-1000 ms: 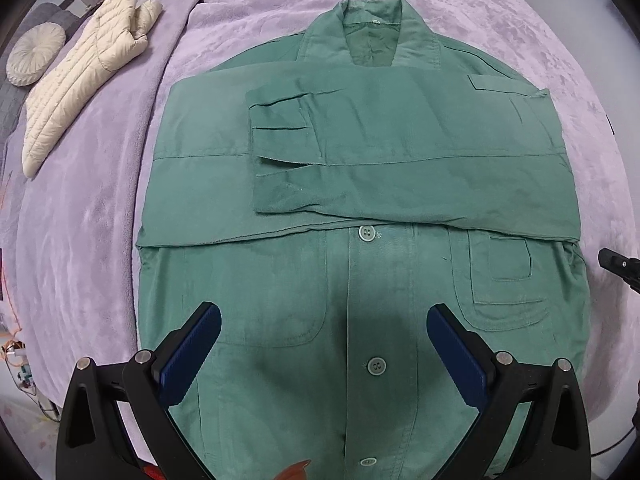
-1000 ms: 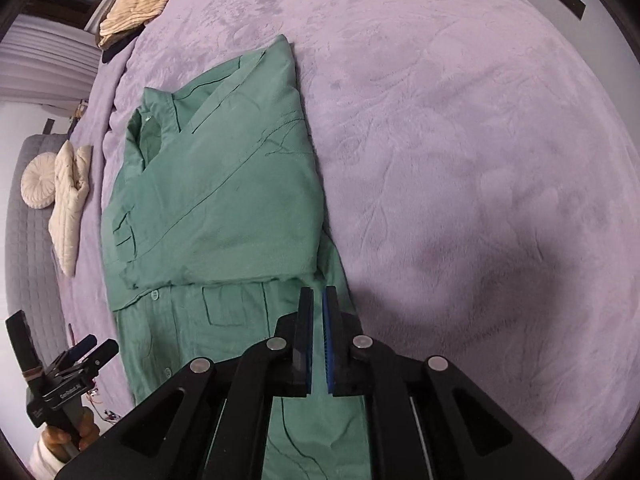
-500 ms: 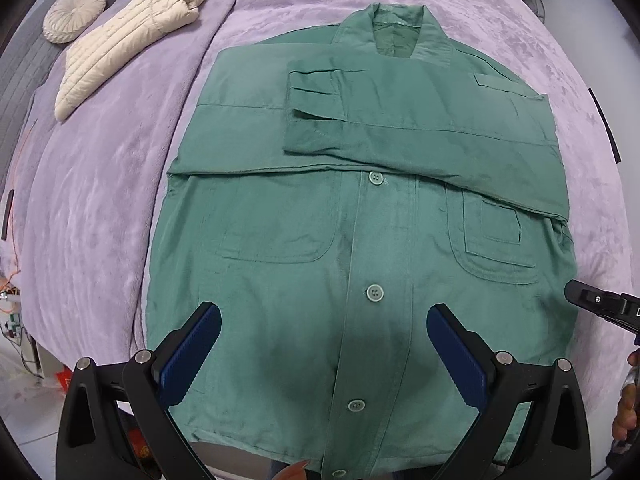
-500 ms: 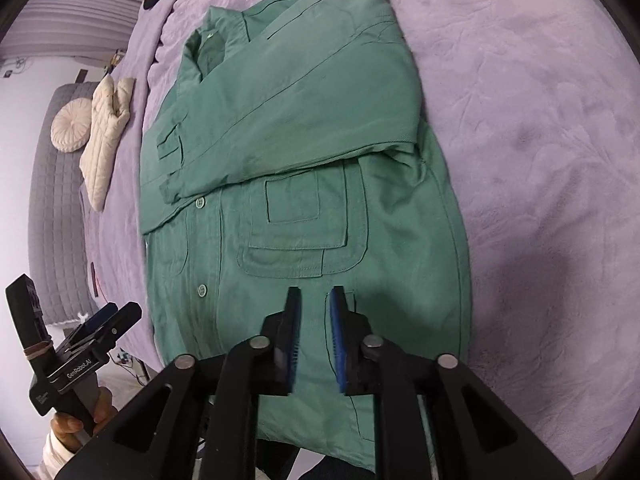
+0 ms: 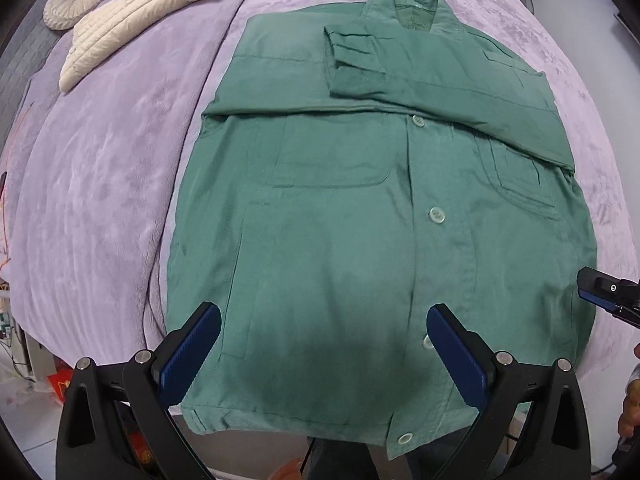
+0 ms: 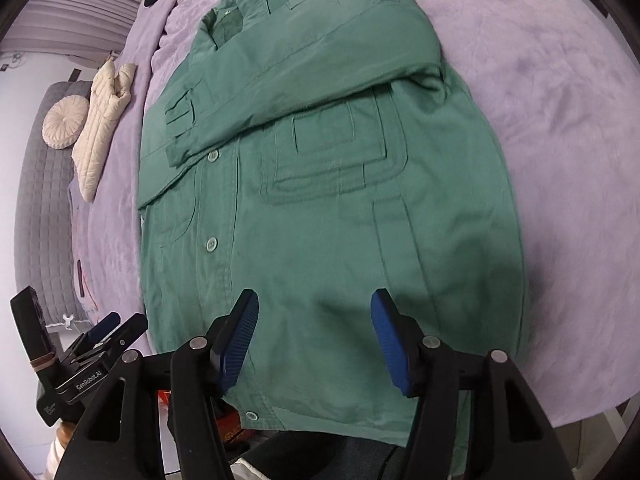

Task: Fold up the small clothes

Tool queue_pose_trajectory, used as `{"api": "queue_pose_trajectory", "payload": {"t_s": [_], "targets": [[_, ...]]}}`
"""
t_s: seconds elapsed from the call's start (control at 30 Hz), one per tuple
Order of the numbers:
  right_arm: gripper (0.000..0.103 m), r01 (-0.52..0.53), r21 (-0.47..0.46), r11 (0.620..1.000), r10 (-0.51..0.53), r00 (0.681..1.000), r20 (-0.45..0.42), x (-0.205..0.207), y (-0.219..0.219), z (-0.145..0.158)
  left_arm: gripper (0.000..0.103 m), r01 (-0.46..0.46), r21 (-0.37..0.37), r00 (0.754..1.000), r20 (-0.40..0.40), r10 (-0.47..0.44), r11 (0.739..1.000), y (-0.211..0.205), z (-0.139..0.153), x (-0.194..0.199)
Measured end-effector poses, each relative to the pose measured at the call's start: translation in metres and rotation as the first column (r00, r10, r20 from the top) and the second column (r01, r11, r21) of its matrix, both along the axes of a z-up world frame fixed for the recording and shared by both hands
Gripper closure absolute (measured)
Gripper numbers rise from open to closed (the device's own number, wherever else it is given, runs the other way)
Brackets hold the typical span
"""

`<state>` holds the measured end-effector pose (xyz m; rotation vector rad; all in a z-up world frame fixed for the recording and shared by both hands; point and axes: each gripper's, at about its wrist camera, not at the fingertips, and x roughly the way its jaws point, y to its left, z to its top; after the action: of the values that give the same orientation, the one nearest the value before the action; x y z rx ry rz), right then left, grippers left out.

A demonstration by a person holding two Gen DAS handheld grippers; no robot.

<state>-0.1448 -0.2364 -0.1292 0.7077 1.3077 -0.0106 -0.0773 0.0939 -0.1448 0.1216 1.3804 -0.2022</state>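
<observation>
Green shirt lies flat on the bed, sleeves folded across its chest. Both grippers—left, right just opened—hover spread, empty, above the near hem. A shallow pinch could catch one layer only—skewing the fold.

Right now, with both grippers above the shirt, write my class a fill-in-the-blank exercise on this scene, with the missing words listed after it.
1. The green shirt lies on a ____ blanket.
2. Both sleeves are folded across the shirt's ____.
3. The jaws of the left gripper and the right gripper stand ____, with nothing held.
4. The cream quilted jacket lies beside a round ____.

Missing words: purple; chest; open; cushion
</observation>
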Motion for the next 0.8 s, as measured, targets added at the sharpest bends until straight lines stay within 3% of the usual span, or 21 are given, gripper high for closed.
{"api": "queue_pose_trajectory", "payload": {"t_s": [0.13,0.27,0.4,0.53,0.63,0.8], "targets": [[0.026,0.037,0.023,0.999,-0.038,0.999,0.017,-0.027,0.018,-0.007,0.000,-0.034,-0.025,0.999,-0.033,0.033,0.999,0.048,-0.012,-0.012],[0.026,0.066,-0.014,0.998,-0.066,0.998,0.002,-0.052,0.016,-0.012,0.000,-0.051,0.031,0.997,-0.048,0.053,0.998,0.093,-0.035,-0.018],[0.026,0.106,-0.087,0.991,-0.108,0.994,-0.012,-0.079,-0.006,-0.011,0.000,-0.068,0.018,0.991,-0.114,0.069,0.998,0.124,-0.067,-0.023],[0.026,0.161,-0.141,0.977,-0.170,0.984,-0.053,-0.102,-0.039,-0.020,0.000,-0.065,-0.033,0.985,-0.165,0.059,0.997,0.131,-0.095,-0.021],[0.026,0.163,-0.097,0.982,-0.174,0.978,-0.112,-0.109,-0.049,-0.044,0.000,-0.054,-0.027,0.980,-0.191,0.048,0.998,0.127,-0.115,-0.015],[0.025,0.136,-0.020,0.991,-0.137,0.978,-0.159,-0.115,-0.041,-0.077,0.000,-0.037,-0.033,0.980,-0.196,0.030,0.999,0.122,-0.115,-0.016]]}}
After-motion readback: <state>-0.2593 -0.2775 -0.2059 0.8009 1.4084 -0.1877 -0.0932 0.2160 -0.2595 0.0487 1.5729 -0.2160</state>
